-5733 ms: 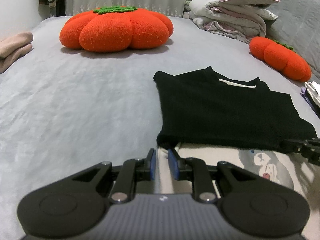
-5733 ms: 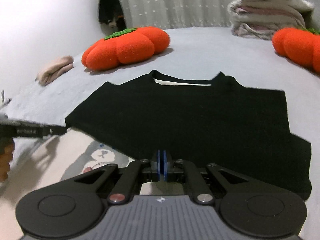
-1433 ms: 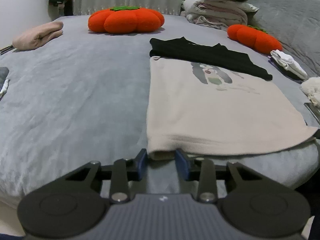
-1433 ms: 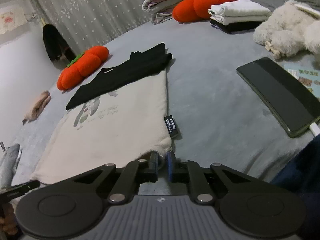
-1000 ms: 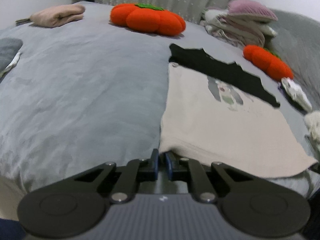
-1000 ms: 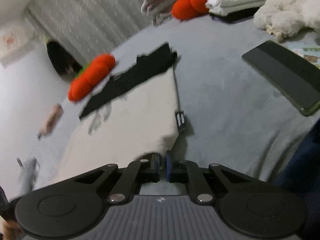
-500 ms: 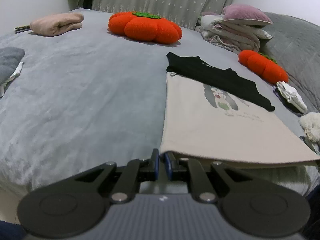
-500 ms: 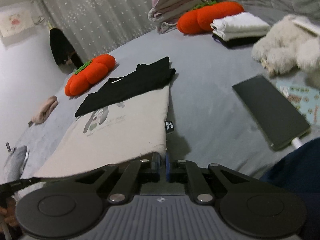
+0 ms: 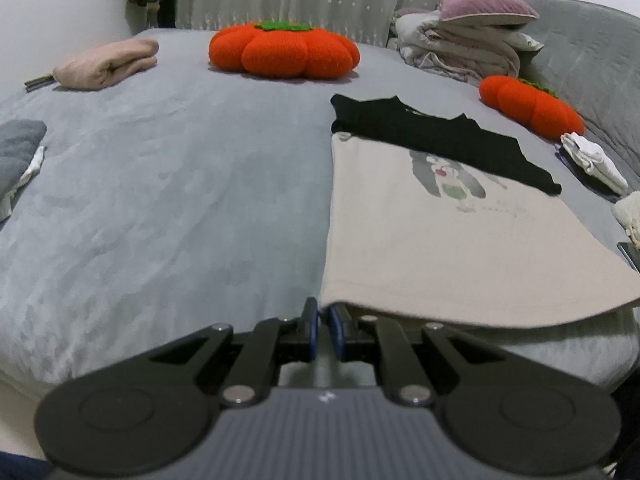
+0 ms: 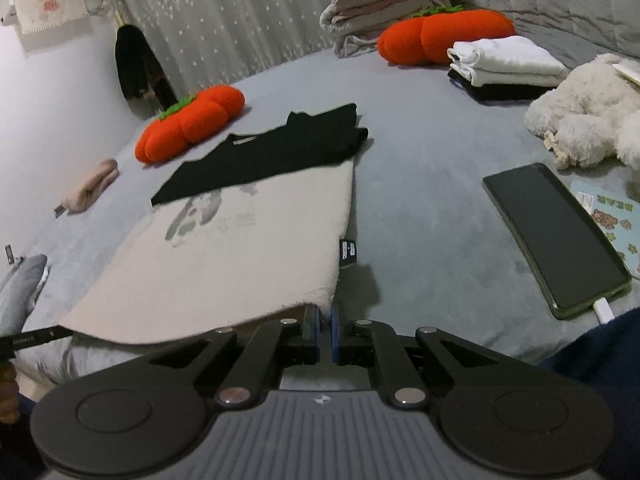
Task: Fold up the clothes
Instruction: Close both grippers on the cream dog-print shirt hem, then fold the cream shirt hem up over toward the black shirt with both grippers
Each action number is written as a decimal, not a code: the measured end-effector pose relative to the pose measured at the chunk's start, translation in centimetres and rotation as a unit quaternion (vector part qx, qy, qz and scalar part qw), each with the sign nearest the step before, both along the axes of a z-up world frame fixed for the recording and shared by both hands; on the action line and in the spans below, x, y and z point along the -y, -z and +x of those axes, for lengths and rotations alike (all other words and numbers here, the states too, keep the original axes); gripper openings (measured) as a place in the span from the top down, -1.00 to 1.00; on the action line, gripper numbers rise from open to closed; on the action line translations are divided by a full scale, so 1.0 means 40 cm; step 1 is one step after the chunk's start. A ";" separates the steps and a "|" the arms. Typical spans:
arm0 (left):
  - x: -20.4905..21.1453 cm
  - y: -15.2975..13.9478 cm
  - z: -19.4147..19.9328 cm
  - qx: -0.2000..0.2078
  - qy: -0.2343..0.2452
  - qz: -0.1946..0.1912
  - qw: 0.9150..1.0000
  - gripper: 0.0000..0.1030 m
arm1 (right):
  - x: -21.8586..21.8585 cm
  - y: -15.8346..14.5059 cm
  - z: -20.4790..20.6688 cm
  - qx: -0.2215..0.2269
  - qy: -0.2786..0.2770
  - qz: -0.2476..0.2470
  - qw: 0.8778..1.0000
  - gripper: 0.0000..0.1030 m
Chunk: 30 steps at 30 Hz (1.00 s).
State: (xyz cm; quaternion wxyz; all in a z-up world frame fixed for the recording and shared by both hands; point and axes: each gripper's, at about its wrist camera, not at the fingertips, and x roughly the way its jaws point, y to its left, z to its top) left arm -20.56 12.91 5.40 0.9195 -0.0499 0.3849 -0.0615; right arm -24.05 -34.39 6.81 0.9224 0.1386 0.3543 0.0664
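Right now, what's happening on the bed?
A person with a gripper in each hand is folding a cream shirt with black top on the grey bed. The left gripper is shut on one hem corner, the right gripper on the other, and the hem hangs lifted off the bed between them. The fold over is not yet done.

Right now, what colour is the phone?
Black, with a white plug at its near end; the phone shows best in the right wrist view.
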 end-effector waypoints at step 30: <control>0.102 -0.057 0.372 -0.014 0.009 0.095 0.995 0.83 | 0.007 -0.020 0.387 -0.035 0.000 -0.050 0.998 0.85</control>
